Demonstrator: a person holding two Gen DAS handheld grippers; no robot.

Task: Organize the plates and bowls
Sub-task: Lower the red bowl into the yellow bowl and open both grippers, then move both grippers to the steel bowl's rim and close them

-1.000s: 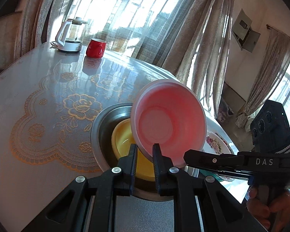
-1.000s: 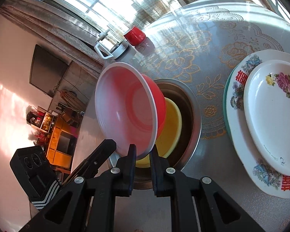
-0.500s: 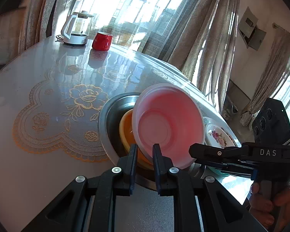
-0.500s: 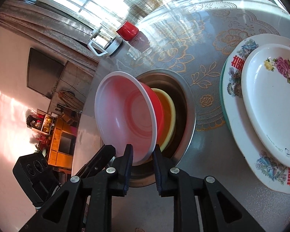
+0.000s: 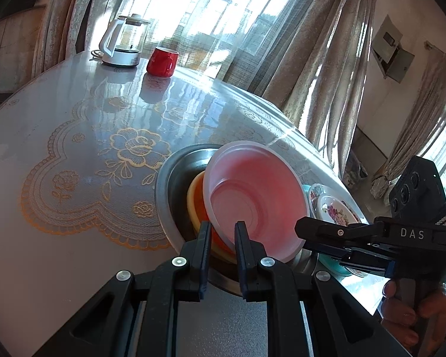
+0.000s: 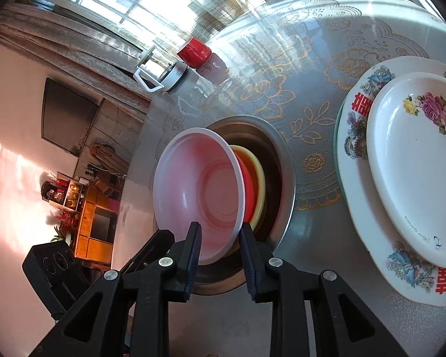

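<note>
Table (image 5: pixel 59 253): round, lace-patterned.
Pink bowl (image 5: pixel 257 202): tilted over yellow bowl (image 6: pixel 260 178) inside steel basin (image 6: pixel 285 160).
Left gripper (image 5: pixel 221 232): clamped on pink bowl rim.
Right gripper (image 6: pixel 218 238): fingers parted around rim.

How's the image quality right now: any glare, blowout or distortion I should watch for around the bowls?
Left wrist view: windows behind the kettle are blown out, sun glare streaks the table, and backlight washes the pink bowl pale. Right wrist view: fisheye curves the table edge, the wall at left is overexposed, but the plates and bowl stay sharp. Dark vignette at the corners of both.
</note>
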